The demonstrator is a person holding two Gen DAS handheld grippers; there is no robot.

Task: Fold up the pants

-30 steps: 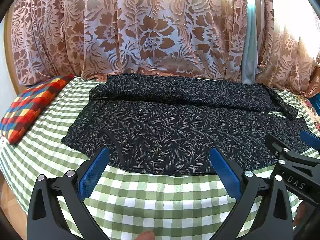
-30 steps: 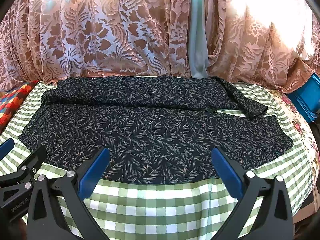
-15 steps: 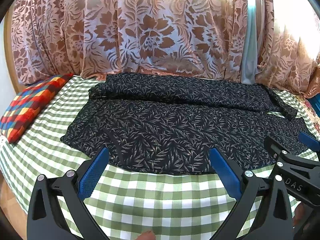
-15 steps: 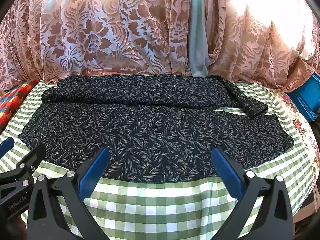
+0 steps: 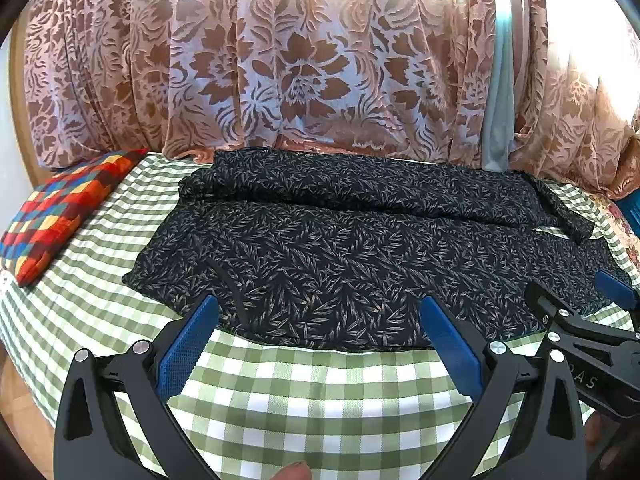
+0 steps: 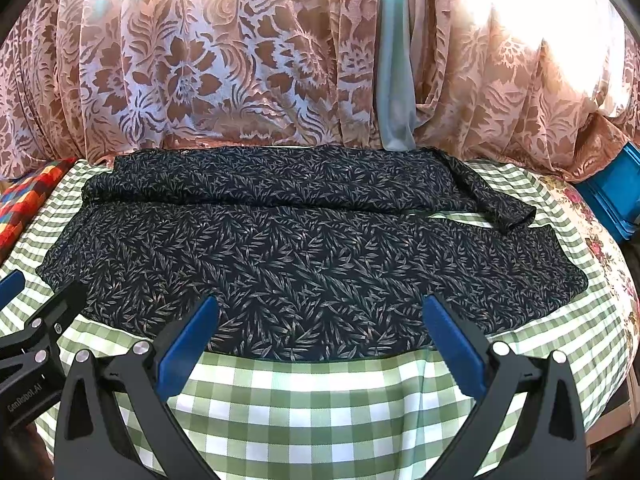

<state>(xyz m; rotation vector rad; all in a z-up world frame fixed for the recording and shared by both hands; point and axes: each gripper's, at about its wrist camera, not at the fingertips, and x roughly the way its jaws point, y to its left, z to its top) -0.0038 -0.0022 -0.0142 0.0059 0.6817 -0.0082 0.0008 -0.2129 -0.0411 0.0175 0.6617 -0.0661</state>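
Behind everything hangs a pink curtain [image 5: 304, 80] with a brown flower pattern, and bright light comes through its top part. Below it a green and white checked cloth [image 5: 304, 392] covers the whole work surface.

On this cloth lie the pants [image 5: 352, 248], dark with a small leaf print, spread flat and wide. One leg lies close to the claws and the other lies behind it, near the curtain; at the right end a narrow strip of the checked cloth shows between the two legs.

The left gripper [image 5: 320, 340] has its blue fingers [image 5: 188, 344] spread far apart, and they hold nothing. The near edge of the pants lies just in front of the fingertips, between them and a little beyond. I cannot tell if the tips touch the fabric. To the left of this claw, well apart, a pillow [image 5: 60, 216] with red, orange and blue squares lies on the cloth. To its right the other claw shows, near the right end of the pants.

The right gripper [image 6: 320, 340] is also wide open and empty. Here too the hem of the near leg lies straight ahead of the fingers, close to the tips. To the far right of this claw stands a blue crate [image 6: 616, 196], beside a flowered cloth [image 6: 592, 232].
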